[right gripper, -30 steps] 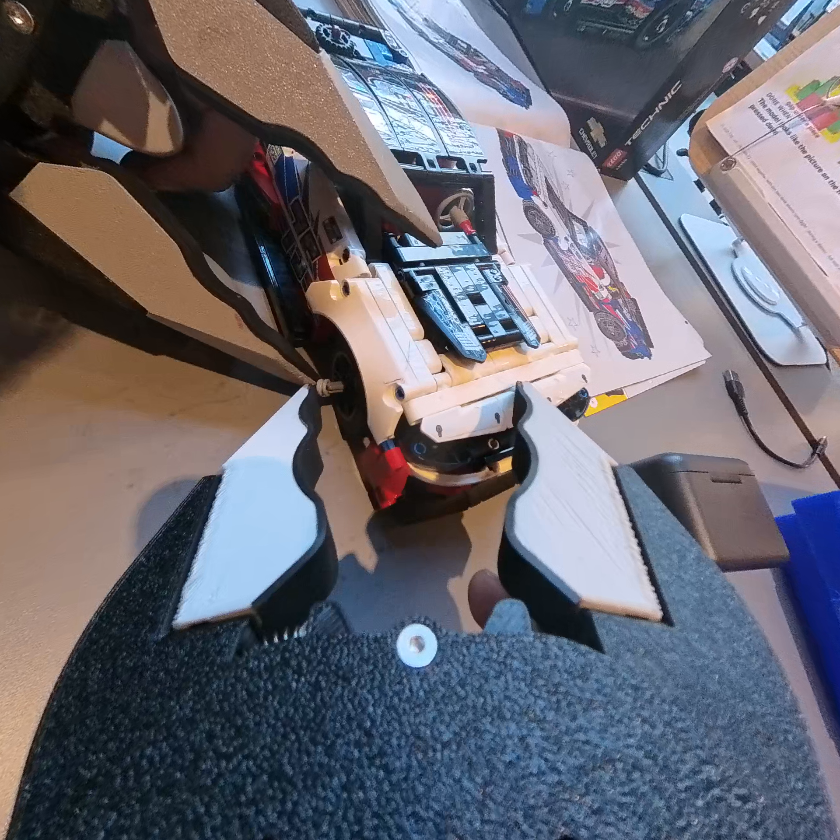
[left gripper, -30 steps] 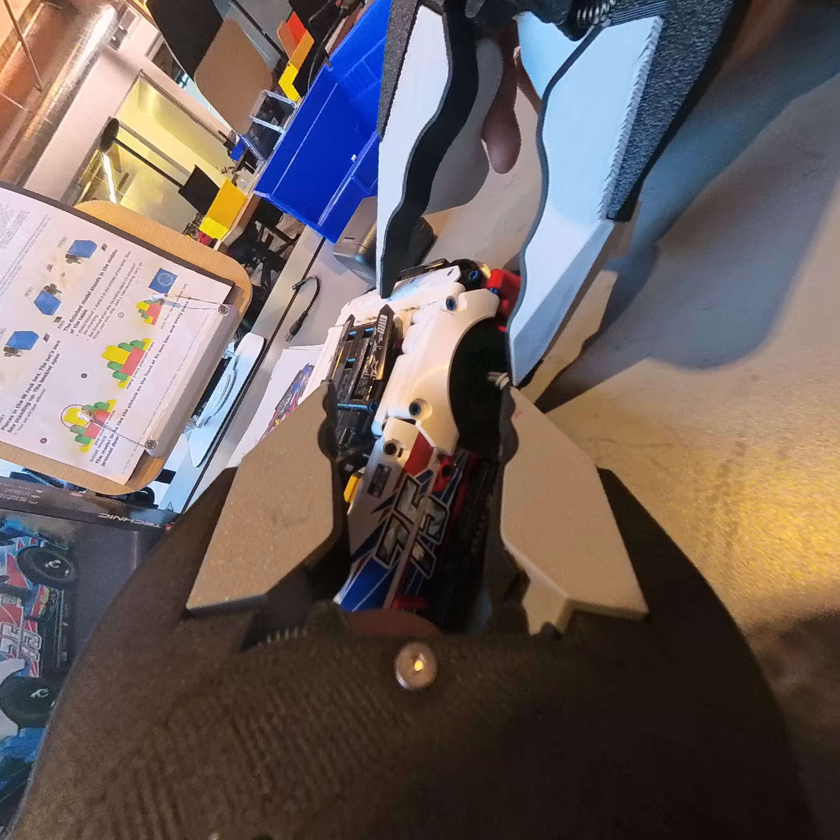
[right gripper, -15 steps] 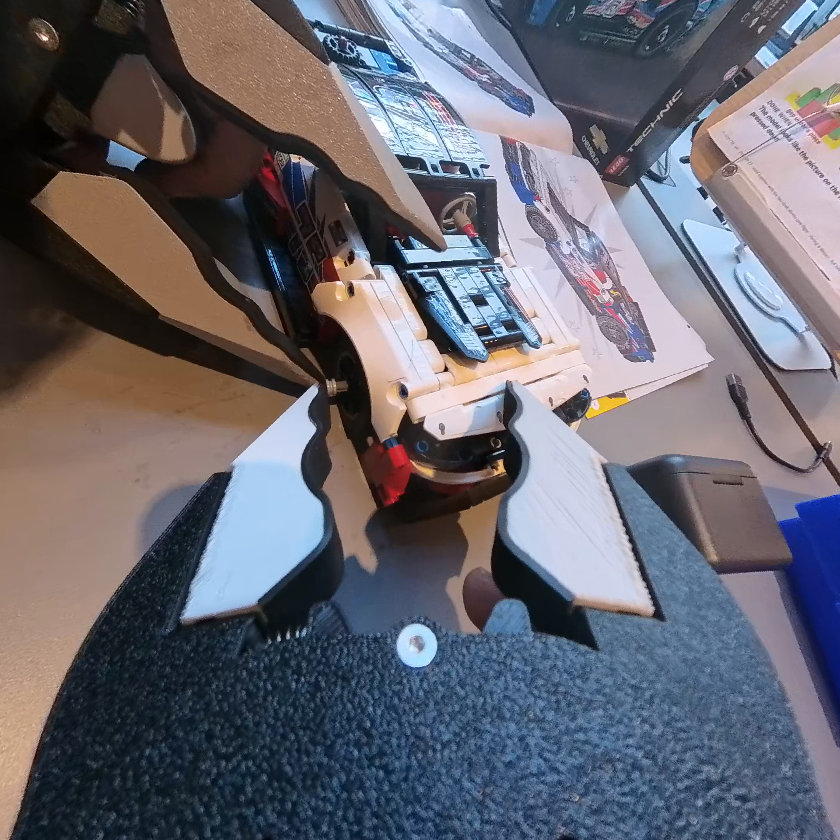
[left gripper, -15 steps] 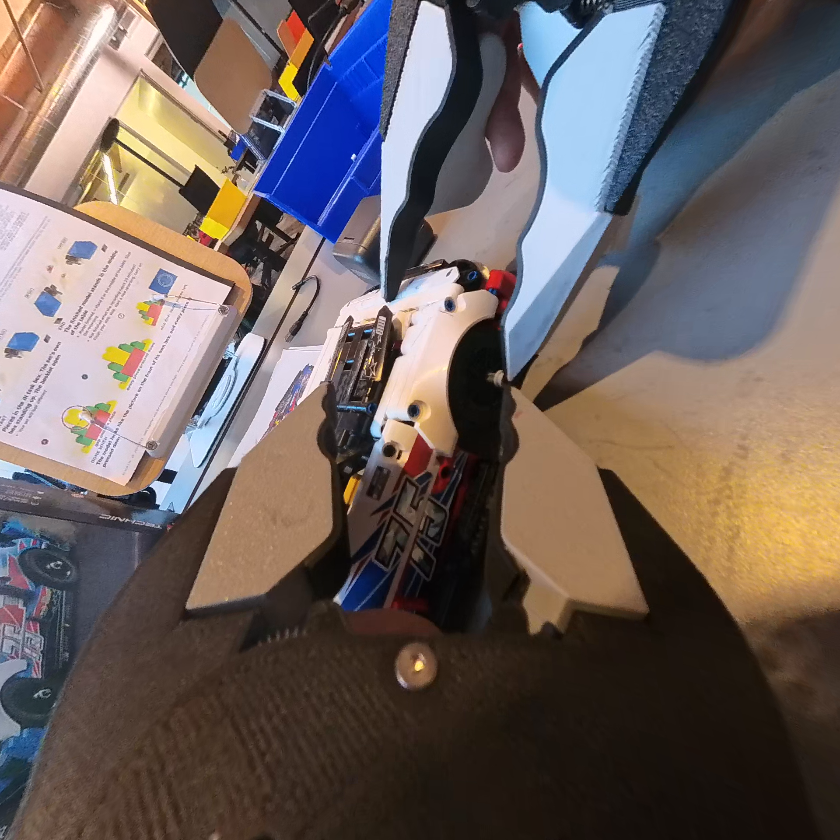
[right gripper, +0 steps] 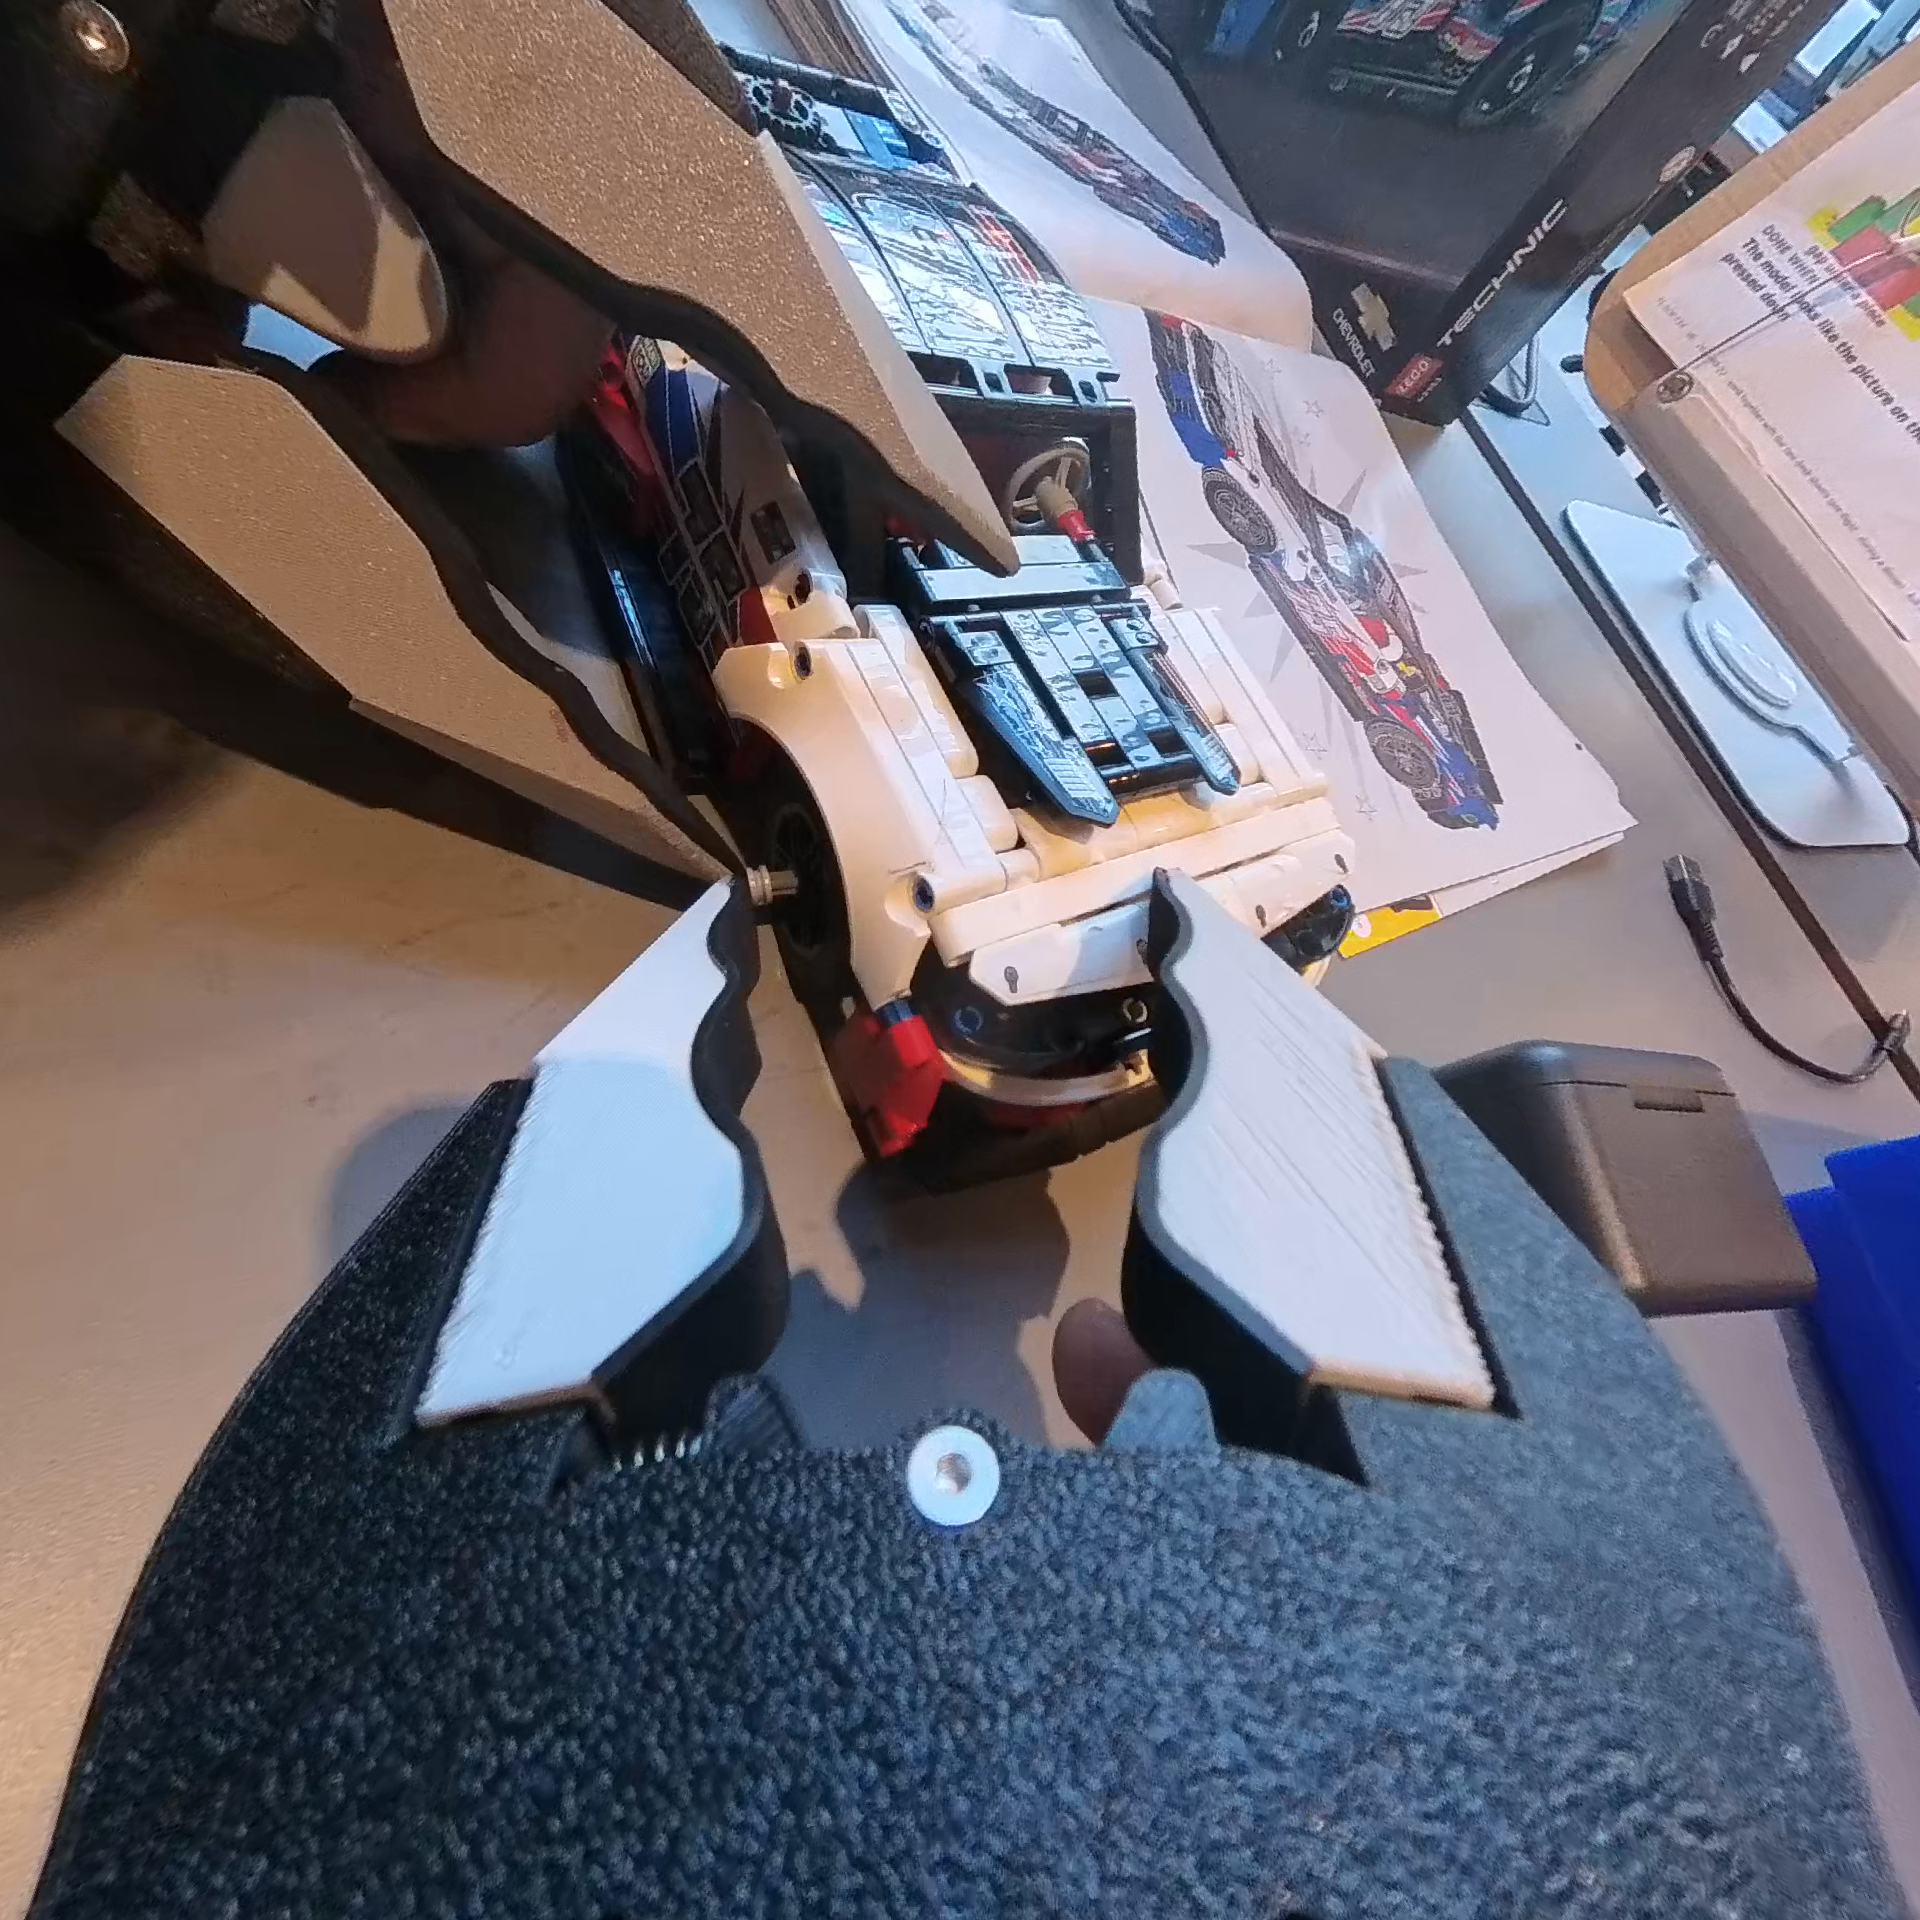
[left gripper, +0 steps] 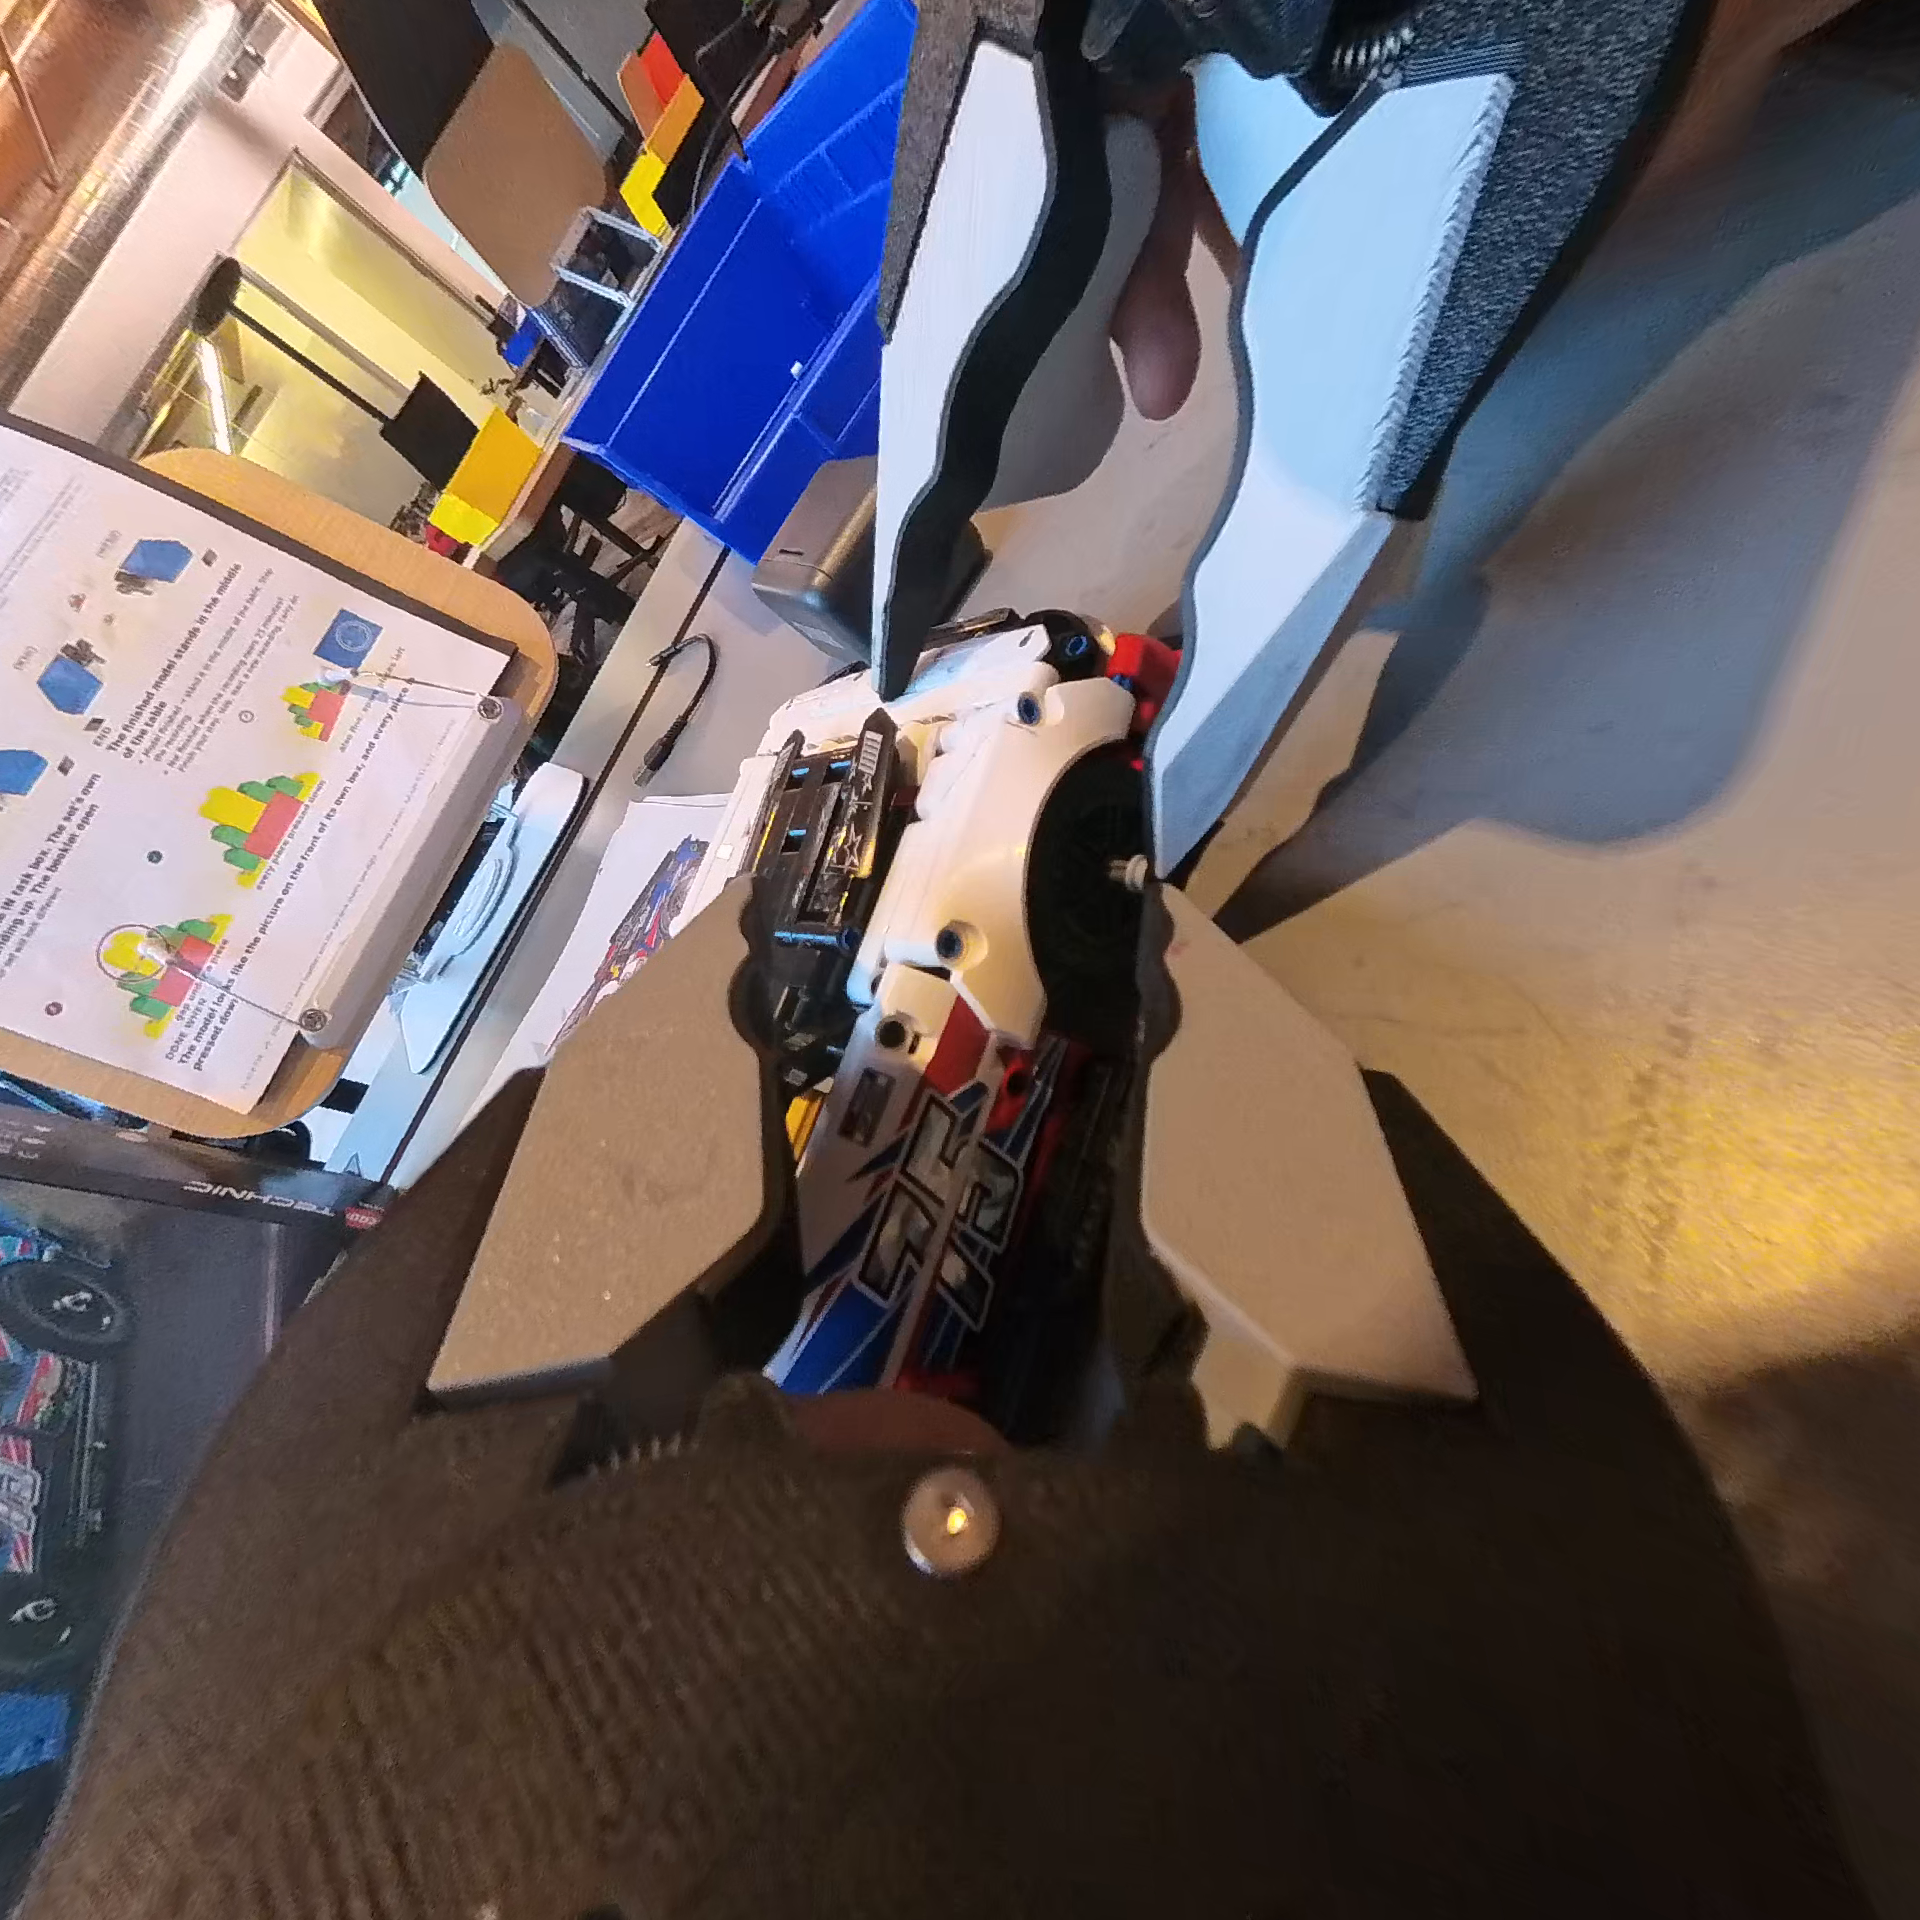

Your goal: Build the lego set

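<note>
- Change, right tongs (right gripper: 945, 894): over the last second they have crept forward along the bench (right gripper: 260, 1039) toward the nose of the lego car (right gripper: 935, 769). The left-hand finger tip, a little way off the protruding wheel axle pin (right gripper: 767, 885) a second ago, now sits against or just beside it; contact cannot be confirmed. The right-hand finger tip has come up over the white front bumper.
- Change, left tongs (left gripper: 945, 914): none of note; grip and pose as before.
- Meaning for the task: judged a closing approach on the front wheel axle, probably to press or seat the pin, with the car braced by the other tool. The car looks largely assembled.
- Right tongs, state: spread wide, grasping nothing, straddling the car's front corner.
- Left tongs, state: clenched on the lego car's body, one finger on the black roof side, the other on the underside; the car is tipped on its side.
- Location of car: between the left fingers, nose toward the right tongs, resting low on the bench, printed sheets (right gripper: 1403, 644) just beyond.
</note>
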Motion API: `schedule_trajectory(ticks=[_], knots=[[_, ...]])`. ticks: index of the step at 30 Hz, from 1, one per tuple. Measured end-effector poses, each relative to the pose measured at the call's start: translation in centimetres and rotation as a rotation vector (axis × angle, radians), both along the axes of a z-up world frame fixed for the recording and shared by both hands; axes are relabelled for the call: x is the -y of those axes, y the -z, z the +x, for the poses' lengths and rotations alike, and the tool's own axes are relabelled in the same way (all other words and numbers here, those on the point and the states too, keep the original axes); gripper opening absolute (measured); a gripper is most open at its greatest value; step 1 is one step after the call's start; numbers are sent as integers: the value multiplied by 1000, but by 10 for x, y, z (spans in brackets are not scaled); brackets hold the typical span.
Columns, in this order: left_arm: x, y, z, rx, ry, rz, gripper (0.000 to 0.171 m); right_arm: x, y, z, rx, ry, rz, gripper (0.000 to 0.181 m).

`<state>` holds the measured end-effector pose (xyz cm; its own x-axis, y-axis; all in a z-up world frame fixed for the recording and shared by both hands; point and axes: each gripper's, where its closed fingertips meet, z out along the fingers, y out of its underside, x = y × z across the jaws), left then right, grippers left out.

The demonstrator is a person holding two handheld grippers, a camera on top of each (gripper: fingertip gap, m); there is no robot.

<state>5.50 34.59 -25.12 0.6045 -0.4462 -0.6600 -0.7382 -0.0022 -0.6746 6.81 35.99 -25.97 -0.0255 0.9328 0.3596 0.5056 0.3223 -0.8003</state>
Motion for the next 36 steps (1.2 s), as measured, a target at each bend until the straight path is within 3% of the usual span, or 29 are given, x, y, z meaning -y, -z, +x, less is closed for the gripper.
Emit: schedule_trajectory(ticks=[13,17,20,22,24,28,33,36], knots=[[7,-3,1,0,6,-54,63,0,0,-4,1,-10,-8,69],[36,-38,10,111,150,-162,64,0,0,-7,2,-14,-6,69],[19,-65,-20,82,168,-254,86,0,0,-7,1,-13,-7,69],[2,-78,-35,71,253,-322,88,0,0,-7,1,-12,-5,69],[-9,-74,-47,60,362,-509,90,0,0,-7,1,-10,-4,69],[-33,-42,-65,18,494,-886,91,0,0,-8,1,-9,-4,69],[-74,-7,-65,-30,463,-1075,100,-1,0,-8,0,-10,-5,70],[-65,3,-53,-19,506,-1220,104,-1,0,-8,0,-11,-6,69]])
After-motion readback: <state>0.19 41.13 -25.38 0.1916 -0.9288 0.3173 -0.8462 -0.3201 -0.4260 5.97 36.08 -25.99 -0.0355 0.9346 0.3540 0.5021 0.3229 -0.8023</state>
